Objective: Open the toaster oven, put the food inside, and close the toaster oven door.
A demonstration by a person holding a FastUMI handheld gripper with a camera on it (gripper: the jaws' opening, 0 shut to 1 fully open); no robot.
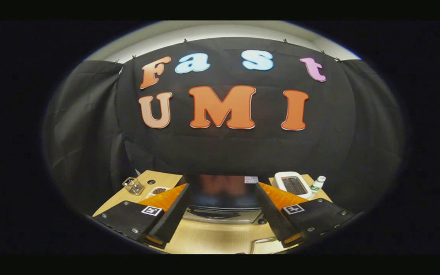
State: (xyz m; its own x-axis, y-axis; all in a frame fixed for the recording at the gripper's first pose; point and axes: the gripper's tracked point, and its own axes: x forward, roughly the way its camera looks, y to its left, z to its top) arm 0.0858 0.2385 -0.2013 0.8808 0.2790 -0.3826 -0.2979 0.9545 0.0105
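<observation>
While hand-held gripper (222, 214) gapes, toaster oven (223, 198) beyond

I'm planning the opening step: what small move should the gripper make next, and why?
Probably ease forward and down toward the oven's door handle. The gripper is open and holds nothing, the toaster oven sits just ahead between the fingers, and its door looks closed, so the handle has to be reached first.

My gripper (222, 214) is hanging with its fingers spread wide and holding nothing over a smooth, pale wood-look table (208, 236). The toaster oven (222, 202) ahead is showing glossy dark glass and brushed metal, the booth wall (235, 149) matt creased cloth.
</observation>
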